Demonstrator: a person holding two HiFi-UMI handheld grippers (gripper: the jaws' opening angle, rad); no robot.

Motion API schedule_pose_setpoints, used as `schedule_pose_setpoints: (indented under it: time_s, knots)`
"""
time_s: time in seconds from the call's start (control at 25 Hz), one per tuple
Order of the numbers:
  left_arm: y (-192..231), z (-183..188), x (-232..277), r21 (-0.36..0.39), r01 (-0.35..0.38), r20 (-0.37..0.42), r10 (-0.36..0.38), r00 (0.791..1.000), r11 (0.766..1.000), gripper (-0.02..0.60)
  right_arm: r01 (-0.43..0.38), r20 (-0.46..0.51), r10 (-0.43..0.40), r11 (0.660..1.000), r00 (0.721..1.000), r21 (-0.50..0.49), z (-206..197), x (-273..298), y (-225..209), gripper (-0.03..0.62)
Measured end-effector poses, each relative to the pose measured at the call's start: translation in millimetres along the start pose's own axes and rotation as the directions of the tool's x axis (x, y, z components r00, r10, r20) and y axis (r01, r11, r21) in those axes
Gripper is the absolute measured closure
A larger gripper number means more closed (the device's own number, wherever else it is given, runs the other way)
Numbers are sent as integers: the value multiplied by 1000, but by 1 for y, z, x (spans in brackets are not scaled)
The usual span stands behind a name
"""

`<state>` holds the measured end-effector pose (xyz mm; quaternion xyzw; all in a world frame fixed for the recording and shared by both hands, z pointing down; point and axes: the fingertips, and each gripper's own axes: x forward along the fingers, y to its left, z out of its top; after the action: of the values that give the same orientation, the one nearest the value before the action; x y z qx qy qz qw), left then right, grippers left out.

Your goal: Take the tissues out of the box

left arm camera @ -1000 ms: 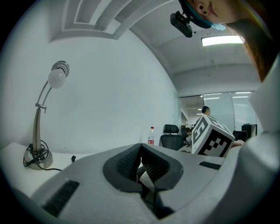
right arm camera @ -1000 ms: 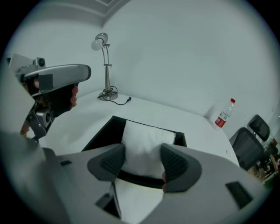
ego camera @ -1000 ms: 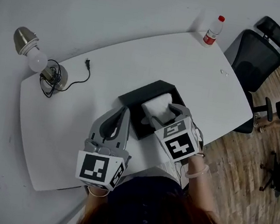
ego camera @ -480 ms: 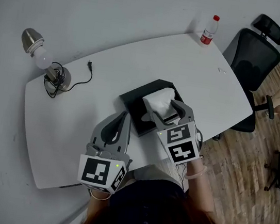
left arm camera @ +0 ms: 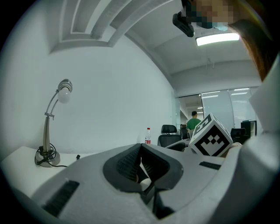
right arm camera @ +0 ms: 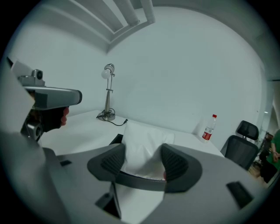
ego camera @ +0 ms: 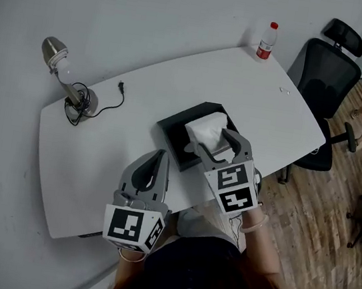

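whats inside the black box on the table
White tissues stand up out of the black box, held between the jaws of the right gripper. The box's bottom and any tissues lower down are covered by them and the gripper.

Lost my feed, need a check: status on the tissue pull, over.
Left hand-held gripper shut, empty. Right hand-held gripper clamped on tissues, partly out of black box. Nothing in the way.
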<state>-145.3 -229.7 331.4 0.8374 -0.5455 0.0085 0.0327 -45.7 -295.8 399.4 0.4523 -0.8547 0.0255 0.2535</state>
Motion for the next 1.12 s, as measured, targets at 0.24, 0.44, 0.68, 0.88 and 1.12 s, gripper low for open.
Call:
schedule_pose_setpoints:
  time_s: [0.24, 0.44, 0.68, 0.88, 1.12]
  knots:
    - [-12, -3, -19, 6, -4, 1, 4, 1000, 1000, 557, 27, 35, -27, 1000, 999, -4, 0, -18, 1, 318]
    - [-23, 2, -33, 22, -7, 13, 7, 1000, 1000, 557, 39, 66, -39, 999, 997, -3, 1, -34, 6, 318]
    - [-33, 5, -49, 25, -15, 22, 15, 1000, 1000, 557, 53, 108, -52, 999, 993, -5, 7, -52, 12, 318]
    - [-38, 7, -64, 36, -27, 31, 26, 999, 999, 557, 58, 137, -55, 998, 989, -17, 10, -66, 21, 318]
    - [-44, 10, -85, 33, -50, 45, 48, 998, 998, 557, 48, 158, -44, 999, 986, -19, 11, -85, 32, 318]
